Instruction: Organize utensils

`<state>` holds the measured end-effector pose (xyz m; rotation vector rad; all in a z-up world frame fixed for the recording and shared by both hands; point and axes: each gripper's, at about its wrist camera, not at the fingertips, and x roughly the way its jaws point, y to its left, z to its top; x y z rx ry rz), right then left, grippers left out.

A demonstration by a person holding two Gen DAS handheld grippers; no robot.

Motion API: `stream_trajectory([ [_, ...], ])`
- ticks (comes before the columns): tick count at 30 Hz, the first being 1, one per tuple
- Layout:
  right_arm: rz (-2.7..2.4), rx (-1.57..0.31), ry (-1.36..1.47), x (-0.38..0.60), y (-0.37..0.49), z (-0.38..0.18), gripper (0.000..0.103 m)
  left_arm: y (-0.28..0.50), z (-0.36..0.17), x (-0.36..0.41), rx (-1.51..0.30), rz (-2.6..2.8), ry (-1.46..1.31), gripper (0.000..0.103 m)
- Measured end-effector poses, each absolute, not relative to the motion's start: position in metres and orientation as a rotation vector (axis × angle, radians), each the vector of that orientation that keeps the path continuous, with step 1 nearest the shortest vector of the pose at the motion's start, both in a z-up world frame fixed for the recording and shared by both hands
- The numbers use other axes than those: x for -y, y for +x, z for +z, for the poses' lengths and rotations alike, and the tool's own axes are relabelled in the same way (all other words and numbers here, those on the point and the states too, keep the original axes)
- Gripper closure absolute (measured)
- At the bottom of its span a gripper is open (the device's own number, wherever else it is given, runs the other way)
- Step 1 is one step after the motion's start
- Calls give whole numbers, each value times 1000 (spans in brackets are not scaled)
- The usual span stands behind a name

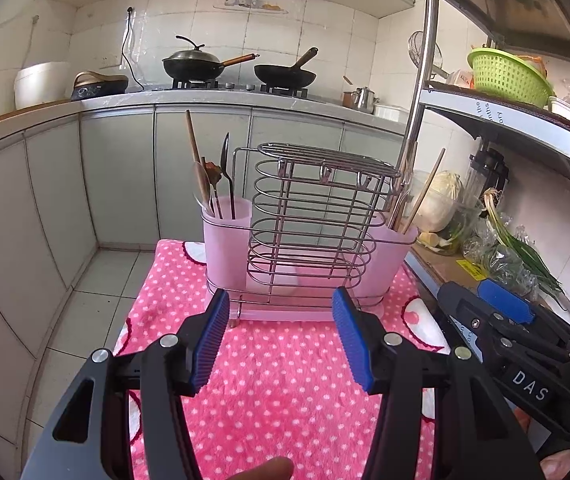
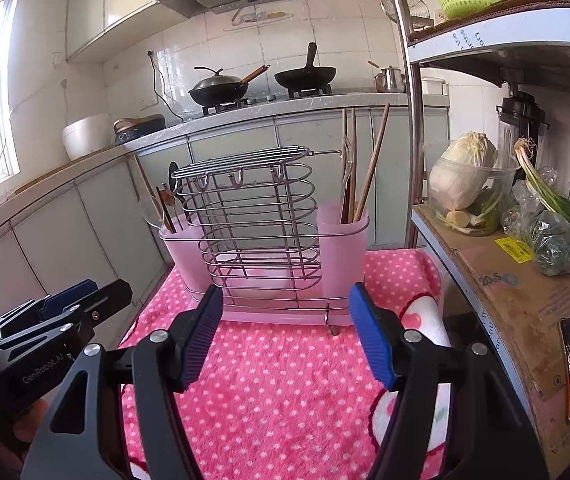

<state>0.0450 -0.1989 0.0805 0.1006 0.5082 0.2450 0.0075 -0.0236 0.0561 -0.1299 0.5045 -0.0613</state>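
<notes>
Chopsticks (image 2: 359,184) upright in holder (image 2: 261,248), tips leaning right; grippers (image 1: 281,320) (image 2: 285,320) empty.

A shiny chrome wire rack (image 1: 309,224) stands on a fluffy pink polka-dot cloth (image 1: 281,384), flanked by frosted, matt pink plastic cups (image 2: 343,248). Wooden chopsticks (image 2: 373,164) rise from the cup on one side of the rack, a wooden spoon (image 1: 195,148) and a glossy dark-handled utensil (image 1: 227,176) from the other. Nearest the lens, ribbed blue rubber-like pads (image 1: 211,344) line matt black plastic fingers. Beside the rack, worn brown cardboard (image 2: 525,304) covers a shelf.
</notes>
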Motion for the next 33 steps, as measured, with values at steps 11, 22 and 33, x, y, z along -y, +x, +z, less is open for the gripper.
stream_trajectory([
  [11, 240, -493, 101, 200, 40, 87, 37, 3, 59, 23, -499, -59, -131, 50],
  [22, 242, -489, 96, 197, 39, 88, 37, 0, 61, 23, -494, -56, -131, 50],
  [33, 244, -489, 89, 195, 39, 87, 37, 0, 60, 22, -497, -53, -132, 50],
])
